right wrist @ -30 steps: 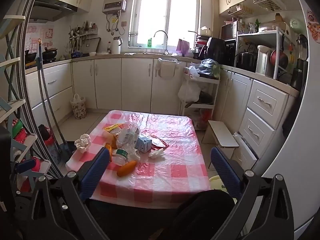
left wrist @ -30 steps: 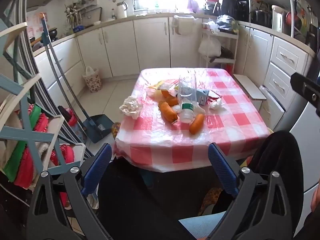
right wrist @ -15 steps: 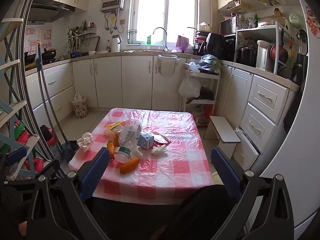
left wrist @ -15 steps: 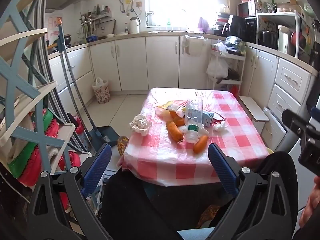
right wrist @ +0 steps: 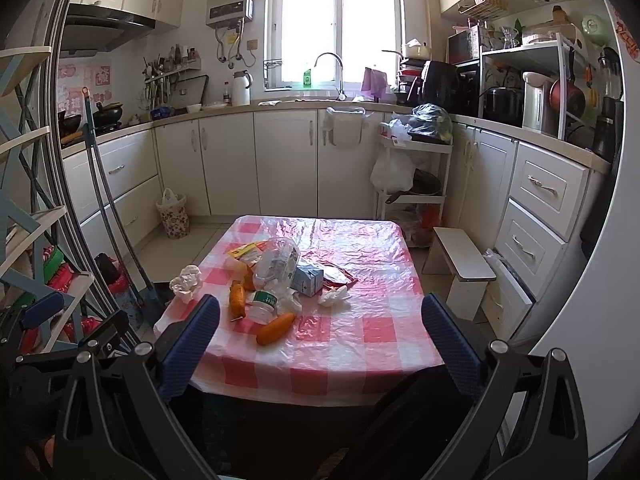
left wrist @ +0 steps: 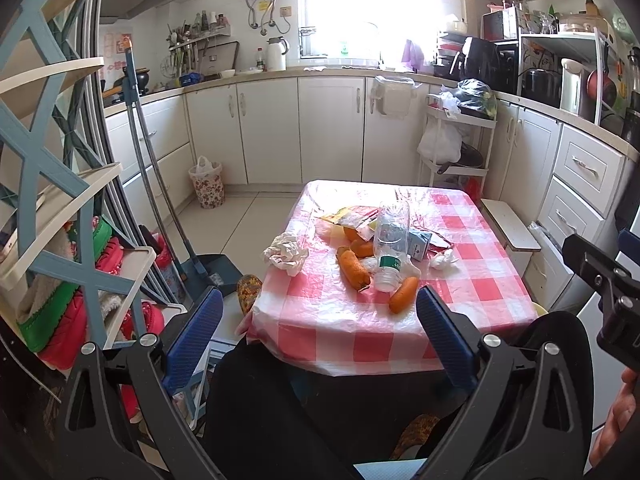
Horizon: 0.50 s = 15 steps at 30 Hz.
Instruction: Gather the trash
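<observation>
We see the left hand-held gripper (left wrist: 318, 334) at the bottom centre of its view, its blue pads wide apart and holding nothing. The right hand-held gripper (right wrist: 320, 340) sits at the bottom centre of its own view, likewise spread apart and empty. Both hang short of the near edge of the counter (left wrist: 472, 280), which wears a red-and-white checked plastic cloth and fills the middle of each frame.

The trash lies clustered on the left half of that cloth. A clear plastic bottle (left wrist: 390, 246) lies on its side with its open neck toward us; it carries a green and white label band whose writing is too small to read. Just behind it rests a small blue and white carton (left wrist: 420, 242), print unreadable, and a yellow and red wrapper (left wrist: 354, 216) further back, lettering also illegible. One crumpled white tissue (left wrist: 286, 254) sits at the cloth's left edge, another (left wrist: 442, 259) to the right of the bottle. Two carrots flank the bottle's neck: one (left wrist: 353, 269) on its left, one (left wrist: 403, 300) in front, nearest us.

In the left part of the frame a flower-patterned trash bin (left wrist: 208, 184) stands on the floor against the white cabinets, well apart from the counter.
</observation>
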Each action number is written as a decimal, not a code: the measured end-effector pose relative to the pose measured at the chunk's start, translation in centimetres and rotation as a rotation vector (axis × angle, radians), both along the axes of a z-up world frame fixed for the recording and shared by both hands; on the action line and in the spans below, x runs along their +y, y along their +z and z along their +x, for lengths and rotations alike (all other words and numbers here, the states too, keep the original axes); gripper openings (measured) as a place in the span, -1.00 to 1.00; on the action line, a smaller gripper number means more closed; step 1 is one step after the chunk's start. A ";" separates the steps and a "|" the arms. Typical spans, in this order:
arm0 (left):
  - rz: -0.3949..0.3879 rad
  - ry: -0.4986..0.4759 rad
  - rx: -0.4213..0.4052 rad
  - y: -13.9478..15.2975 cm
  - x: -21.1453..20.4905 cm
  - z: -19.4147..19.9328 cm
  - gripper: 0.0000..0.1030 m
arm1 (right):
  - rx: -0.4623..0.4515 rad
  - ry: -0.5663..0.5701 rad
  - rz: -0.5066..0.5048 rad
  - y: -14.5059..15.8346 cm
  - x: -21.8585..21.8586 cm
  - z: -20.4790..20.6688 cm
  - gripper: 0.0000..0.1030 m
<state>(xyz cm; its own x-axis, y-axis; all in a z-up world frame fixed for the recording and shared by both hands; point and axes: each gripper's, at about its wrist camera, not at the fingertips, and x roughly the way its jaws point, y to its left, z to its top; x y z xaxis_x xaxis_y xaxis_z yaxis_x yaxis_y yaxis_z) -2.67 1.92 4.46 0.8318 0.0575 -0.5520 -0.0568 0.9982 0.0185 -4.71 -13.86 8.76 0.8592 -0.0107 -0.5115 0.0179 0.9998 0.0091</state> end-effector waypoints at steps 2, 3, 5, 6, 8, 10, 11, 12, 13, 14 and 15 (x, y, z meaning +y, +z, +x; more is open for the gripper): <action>0.000 0.003 0.000 0.0 0.1 0.1 0.82 | -0.003 0.006 0.004 0.0 0.0 -0.1 0.89; -0.001 0.004 0.000 0.0 0.1 0.1 0.82 | -0.003 0.009 0.005 0.0 0.1 0.0 0.89; -0.002 0.004 0.000 -0.1 0.1 0.1 0.82 | -0.003 0.011 0.006 -0.1 0.2 -0.1 0.89; -0.002 0.004 -0.001 -0.1 0.1 0.0 0.82 | -0.002 0.013 0.009 -0.1 0.2 -0.1 0.89; -0.003 0.007 0.000 -0.1 0.1 0.1 0.82 | 0.001 0.015 0.014 -0.2 0.2 0.0 0.89; -0.007 0.010 -0.001 -0.1 0.2 0.1 0.82 | 0.001 0.017 0.017 -0.2 0.1 0.0 0.89; -0.010 0.013 -0.002 -0.1 0.3 0.1 0.82 | 0.000 0.017 0.019 -0.1 0.1 -0.1 0.89; -0.012 0.014 -0.002 -0.1 0.3 0.1 0.82 | -0.001 0.018 0.021 -0.1 0.1 -0.1 0.89; -0.015 0.016 -0.002 -0.1 0.4 0.1 0.82 | -0.002 0.019 0.022 -0.1 0.1 -0.1 0.89; -0.017 0.016 -0.002 -0.1 0.5 0.1 0.82 | -0.002 0.020 0.024 -0.1 0.1 -0.2 0.89; -0.019 0.017 -0.002 -0.1 0.5 0.2 0.82 | -0.001 0.022 0.027 -0.1 0.1 -0.2 0.89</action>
<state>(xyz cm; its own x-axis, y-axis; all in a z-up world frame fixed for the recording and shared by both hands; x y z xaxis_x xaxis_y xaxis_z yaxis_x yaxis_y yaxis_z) -2.51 2.43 4.40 0.8321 0.0615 -0.5512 -0.0741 0.9972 -0.0006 -4.87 -13.78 8.68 0.8598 0.0217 -0.5103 -0.0039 0.9993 0.0361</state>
